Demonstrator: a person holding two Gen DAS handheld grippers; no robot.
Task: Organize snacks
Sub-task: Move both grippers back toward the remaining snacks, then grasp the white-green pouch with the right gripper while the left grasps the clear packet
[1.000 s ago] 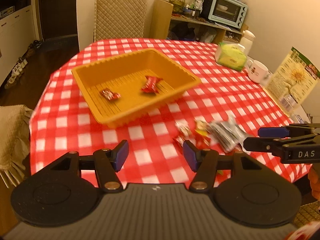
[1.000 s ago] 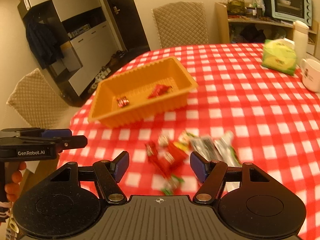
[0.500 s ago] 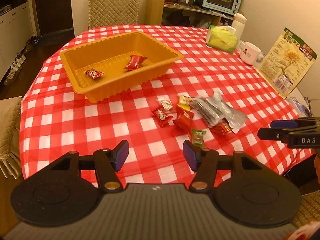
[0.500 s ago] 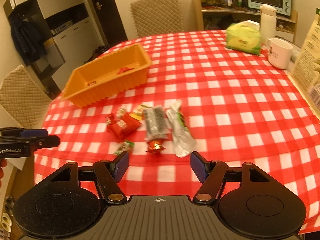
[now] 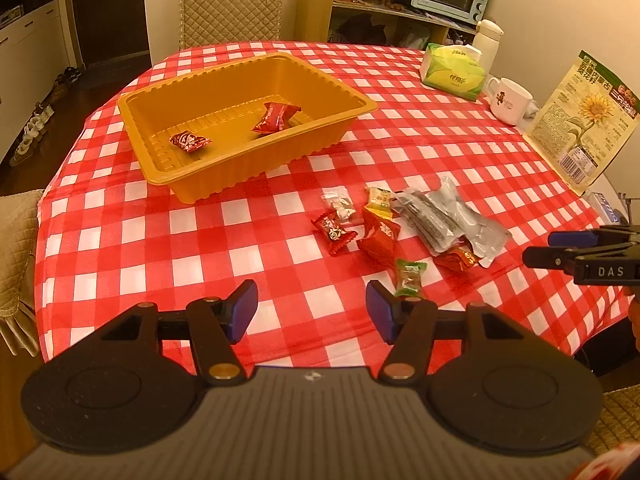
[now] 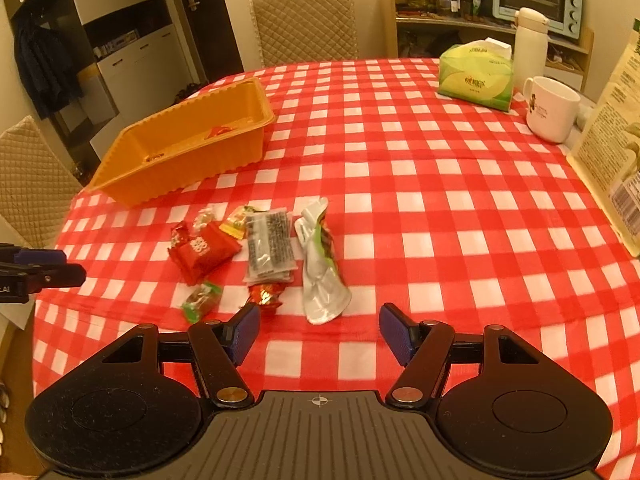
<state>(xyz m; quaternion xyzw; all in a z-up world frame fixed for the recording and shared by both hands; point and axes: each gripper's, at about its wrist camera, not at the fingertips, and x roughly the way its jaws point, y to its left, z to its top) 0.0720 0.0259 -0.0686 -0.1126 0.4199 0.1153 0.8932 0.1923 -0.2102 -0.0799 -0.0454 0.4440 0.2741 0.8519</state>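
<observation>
We record a counter (image 5: 120, 240) under a red-and-white checked cloth, holding the items below

- Orange tray (image 5: 240, 168), far left of the counter; inside it we see two red wrapped snacks (image 5: 276, 117), apart from one another
- Loose snack pile (image 5: 400, 232), on the cloth nearer us than the tray and to its right in the left wrist view. We count a small red candy (image 5: 334, 232), a clear wrapper (image 5: 340, 204), a yellow packet (image 5: 380, 199), a larger red packet (image 6: 204, 252), a dark printed sachet (image 6: 270, 244), a silver pouch (image 6: 320, 272), a red-gold candy (image 6: 266, 296) and a green candy (image 5: 409, 278)
- Left hand-held gripper (image 5: 311, 310): we find its blue pads apart with nothing between them. The green candy lies just beyond its right pad; the rest of the pile sits farther ahead and to the right, the tray well ahead to the left
- Right hand-held gripper (image 6: 320, 334): pads spread, gap empty. The silver pouch ends just ahead of the gap; the red-gold candy lies just ahead of its left pad, the green candy a little farther left
- Far right side of the counter: green tissue pack (image 6: 476, 76), white mug (image 6: 554, 108), white flask (image 6: 528, 44), printed sunflower bag (image 5: 584, 120)
</observation>
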